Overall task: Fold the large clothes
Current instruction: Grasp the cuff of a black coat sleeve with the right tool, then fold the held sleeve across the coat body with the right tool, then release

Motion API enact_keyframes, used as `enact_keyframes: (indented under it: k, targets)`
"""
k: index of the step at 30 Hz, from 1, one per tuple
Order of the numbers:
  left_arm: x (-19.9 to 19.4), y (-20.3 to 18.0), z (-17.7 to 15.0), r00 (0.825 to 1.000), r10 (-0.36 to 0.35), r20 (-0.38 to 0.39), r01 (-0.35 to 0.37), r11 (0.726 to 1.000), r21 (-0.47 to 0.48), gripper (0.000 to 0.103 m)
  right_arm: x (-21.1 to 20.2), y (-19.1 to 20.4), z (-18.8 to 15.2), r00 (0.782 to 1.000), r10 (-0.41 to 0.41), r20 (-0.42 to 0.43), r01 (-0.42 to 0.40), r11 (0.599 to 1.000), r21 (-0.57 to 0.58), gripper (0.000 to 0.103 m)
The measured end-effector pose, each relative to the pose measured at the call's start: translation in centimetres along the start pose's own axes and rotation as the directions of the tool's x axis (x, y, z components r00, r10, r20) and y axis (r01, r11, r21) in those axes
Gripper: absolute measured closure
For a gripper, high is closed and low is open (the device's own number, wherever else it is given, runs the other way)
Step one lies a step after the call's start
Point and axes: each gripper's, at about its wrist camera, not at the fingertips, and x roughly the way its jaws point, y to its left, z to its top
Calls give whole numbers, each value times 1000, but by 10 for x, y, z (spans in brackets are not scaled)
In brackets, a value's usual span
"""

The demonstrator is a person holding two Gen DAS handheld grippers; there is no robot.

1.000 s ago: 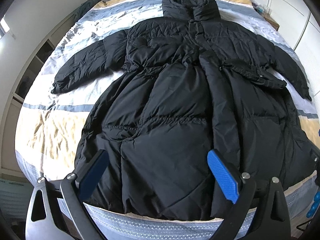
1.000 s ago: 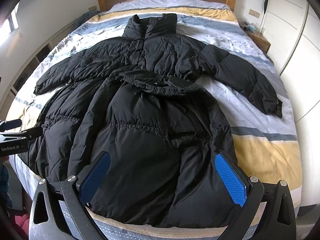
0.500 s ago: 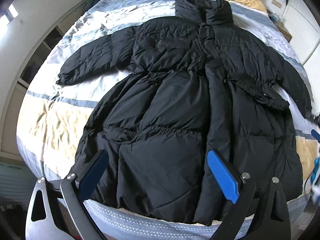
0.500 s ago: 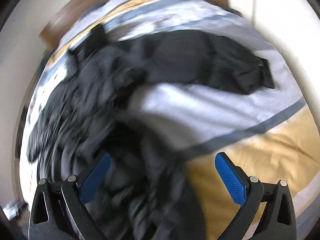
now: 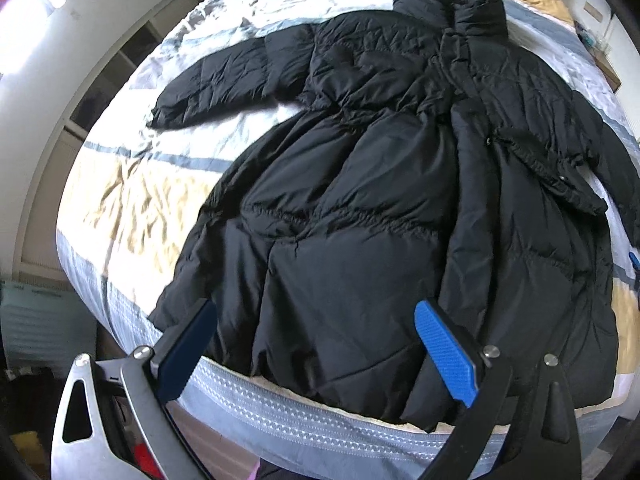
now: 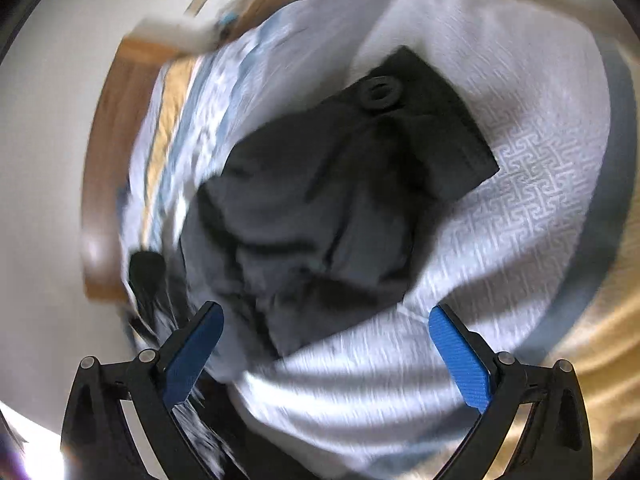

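Here, a long black puffer coat (image 5: 380, 216) lies spread flat, front up, on a bed, collar (image 5: 448, 8) toward the far end and hem (image 5: 328, 384) at the near edge. Its one sleeve (image 5: 216, 80) reaches out to the side over the quilt; the other runs off along the opposite edge of the left wrist view. A quilted flap with a snap lies across the waist on that side. The coat covers most of the bed cover (image 5: 132, 184), which is striped in white, grey-blue and tan.

Left gripper (image 5: 316, 344) hangs above the hem, jaws spread wide, blue pads (image 5: 444, 352) bare, nothing between them; whether it touches the fabric cannot be told.

Right wrist view is motion-blurred. It looks closely onto a sleeve end (image 6: 348, 192), dark cuff with a round button (image 6: 378, 92), lying on white patterned cover (image 6: 532, 184). Right gripper (image 6: 328, 356) is likewise released, fingers (image 6: 460, 360) apart, holding nothing, poised just short of the sleeve.

A wooden headboard (image 6: 108, 152) shows blurred beyond. Pale wall and shelving flank the bed in the left view.
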Motion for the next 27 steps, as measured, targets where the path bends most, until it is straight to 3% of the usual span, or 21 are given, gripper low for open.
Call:
enact_keyframes:
  k: [3,5,6,8,10,14,19,24,27]
  targets:
    - [1,-2,-2,1000,6,-12,-6,1000,-10,3,12,-1,10,998,64,13,-64,996,60,23]
    - [2,-4,-3,1000,6,-12,-6,1000,-6,3,20,-5,16,996,91,21,-93,989,117,55]
    - [2,-6,-4,1000,7,-13,-7,1000,-4,3,22,-5,18,995,100,25,-103,986,133,60]
    - [3,-9,-4,1000,6,-15,-6,1000,-2,3,24,-1,21,992,117,39,-122,983,140,82]
    - [3,-11,-4,1000,-1,-17,1,1000,1,3,20,8,24,991,122,51,-127,986,112,90]
    - [2,-14,-3,1000,-21,-9,21,1000,4,3,7,38,29,994,93,64,-92,996,-22,96]
    - [3,-10,-2,999,-52,4,52,999,-16,3,-13,90,34,992,89,93,-70,979,-191,97]
    - [3,-1,2,996,-78,50,80,996,-35,3,-30,150,17,990,102,98,-54,913,-405,97]
    - [8,2,10,990,-116,82,118,993,-24,3,-39,191,-9,990,113,84,-50,840,-540,97]
